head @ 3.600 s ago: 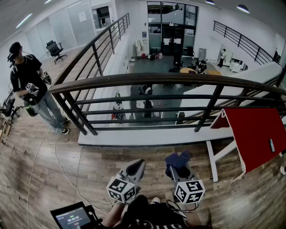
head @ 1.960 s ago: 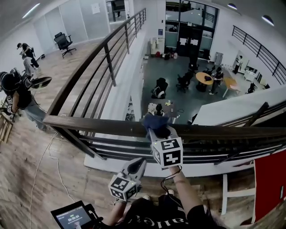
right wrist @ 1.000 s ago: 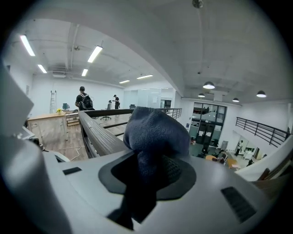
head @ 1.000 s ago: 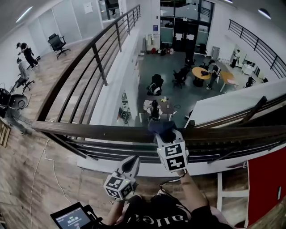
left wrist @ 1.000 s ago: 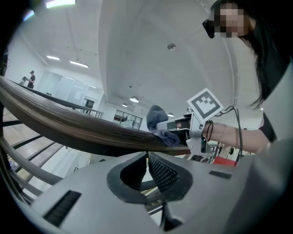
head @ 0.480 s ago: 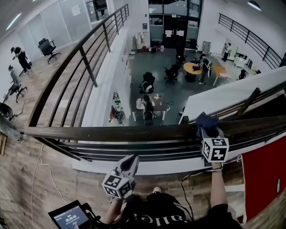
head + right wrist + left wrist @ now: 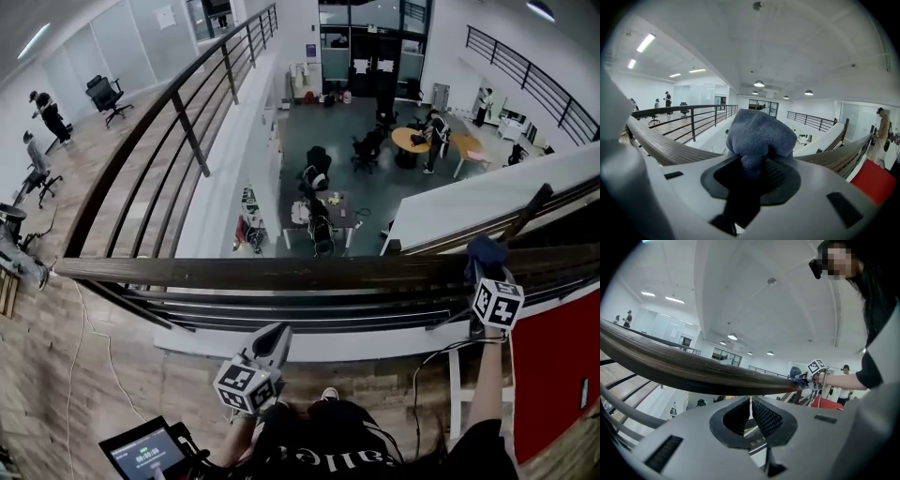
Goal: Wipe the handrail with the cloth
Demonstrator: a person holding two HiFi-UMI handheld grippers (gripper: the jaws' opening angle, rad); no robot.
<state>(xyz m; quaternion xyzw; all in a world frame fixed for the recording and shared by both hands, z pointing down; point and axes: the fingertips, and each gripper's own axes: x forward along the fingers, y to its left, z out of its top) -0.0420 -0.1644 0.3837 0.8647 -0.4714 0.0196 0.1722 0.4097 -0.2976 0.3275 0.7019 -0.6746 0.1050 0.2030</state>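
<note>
The dark wooden handrail (image 7: 234, 272) runs across the head view from left to right. My right gripper (image 7: 487, 272) is at its right end, shut on a bunched blue cloth (image 7: 486, 251) that rests on top of the rail. In the right gripper view the cloth (image 7: 761, 133) bulges out of the jaws, with the handrail (image 7: 661, 146) passing beneath it. My left gripper (image 7: 273, 339) hangs low below the rail, shut and holding nothing. The left gripper view looks up at the handrail (image 7: 689, 371) and catches the cloth (image 7: 797, 377) far off.
Beyond the rail is a drop to a lower floor with tables and people (image 7: 412, 141). A second railing (image 7: 192, 103) runs away at the left. A red panel (image 7: 553, 347) stands at the right, and a tablet (image 7: 145, 457) sits near my left side. People (image 7: 42, 108) stand at the far left.
My right gripper has slid the cloth rightward along the handrail, from near the middle to the right end. The left gripper has stayed low and shut.
</note>
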